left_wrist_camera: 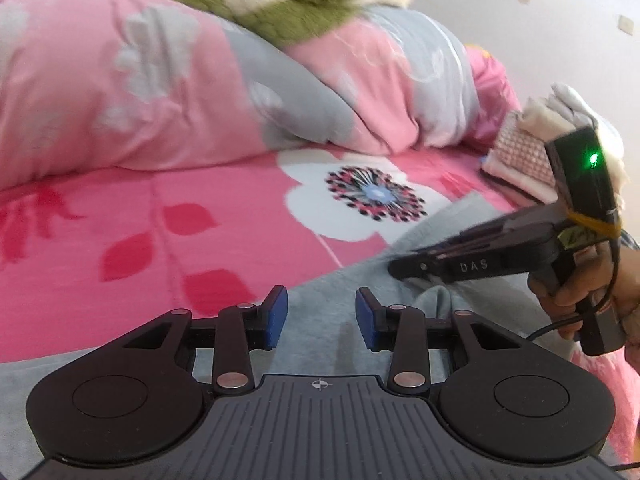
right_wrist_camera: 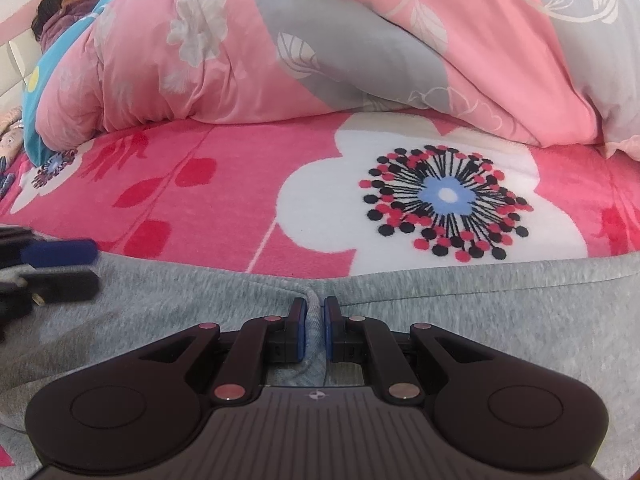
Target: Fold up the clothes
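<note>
We are pinching a ridge of the grey garment (right_wrist_camera: pixel 400 292) in the right hand-held gripper (right_wrist_camera: pixel 315 320), jaws nearly closed; the left hand-held gripper (left_wrist_camera: pixel 321 316) is hovering wide apart, empty, above it. Spread on the bed (right_wrist_camera: pixel 240 200), the cloth is looking soft, light, floppy; we are judging its edges the best hold.

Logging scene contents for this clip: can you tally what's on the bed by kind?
Grey garment: 1
Pink and grey quilt: 1
Green and white fuzzy item: 1
Folded stack of cloth: 1
Grippers: 2, left gripper, right gripper
Total: 6
</note>
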Demonstrator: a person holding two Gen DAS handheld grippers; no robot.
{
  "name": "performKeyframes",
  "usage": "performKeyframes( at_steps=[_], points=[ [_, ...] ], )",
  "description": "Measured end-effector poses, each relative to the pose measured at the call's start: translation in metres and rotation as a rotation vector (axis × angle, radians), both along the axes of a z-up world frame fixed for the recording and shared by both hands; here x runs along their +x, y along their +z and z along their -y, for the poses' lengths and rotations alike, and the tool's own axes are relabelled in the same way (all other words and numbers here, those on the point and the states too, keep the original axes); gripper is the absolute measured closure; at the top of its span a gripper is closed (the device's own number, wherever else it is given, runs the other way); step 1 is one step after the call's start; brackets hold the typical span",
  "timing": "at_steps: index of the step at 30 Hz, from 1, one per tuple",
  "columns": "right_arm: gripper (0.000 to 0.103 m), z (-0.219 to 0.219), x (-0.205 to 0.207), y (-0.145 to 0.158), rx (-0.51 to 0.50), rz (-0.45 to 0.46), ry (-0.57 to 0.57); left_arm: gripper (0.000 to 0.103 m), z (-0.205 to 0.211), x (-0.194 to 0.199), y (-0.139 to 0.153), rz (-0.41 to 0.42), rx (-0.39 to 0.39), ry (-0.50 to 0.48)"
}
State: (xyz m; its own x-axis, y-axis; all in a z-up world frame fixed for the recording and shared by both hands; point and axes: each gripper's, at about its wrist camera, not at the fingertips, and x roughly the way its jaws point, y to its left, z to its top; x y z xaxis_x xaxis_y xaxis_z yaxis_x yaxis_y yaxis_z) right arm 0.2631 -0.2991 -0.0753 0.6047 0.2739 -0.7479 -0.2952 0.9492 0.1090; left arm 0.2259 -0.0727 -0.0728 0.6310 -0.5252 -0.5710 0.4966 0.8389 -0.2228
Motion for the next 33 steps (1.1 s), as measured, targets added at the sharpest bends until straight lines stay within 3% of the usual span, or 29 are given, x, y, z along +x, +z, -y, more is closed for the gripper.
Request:
performKeyframes(
  at_steps=[5, 8, 10, 14, 19, 29, 33],
  points=[
    [0.095, 0.000, 0.000, 0.000, 0.000, 0.001, 0.002, 0.071, 0.007, 0.014, -0.022, -0.046, 0.006, 0.000],
    [0.095, 0.000, 0.000, -0.001, 0.004, 0.002, -0.002, 0.070, 0.001, 0.016, -0.026, -0.060, -0.031, 0.004],
    [0.091, 0.002, -0.001, 0.001, 0.023, -0.004, -0.010, 0.070, -0.002, 0.017, -0.027, -0.068, -0.044, 0.005],
    [0.065, 0.010, -0.016, 0.019, 0.013, 0.045, -0.036, 0.069, -0.004, 0.017, -0.028, -0.072, -0.057, 0.006],
    [0.064, 0.016, -0.051, 0.048, -0.009, 0.108, -0.036, 0.069, -0.004, 0.017, -0.029, -0.068, -0.059, 0.006],
    [0.062, -0.014, -0.101, 0.068, 0.100, -0.024, 0.032, 0.069, -0.005, 0.018, -0.031, -0.069, -0.069, 0.006],
    [0.062, -0.026, -0.096, 0.054, 0.144, -0.166, -0.022, 0.069, -0.006, 0.019, -0.031, -0.073, -0.082, 0.006]
  ],
)
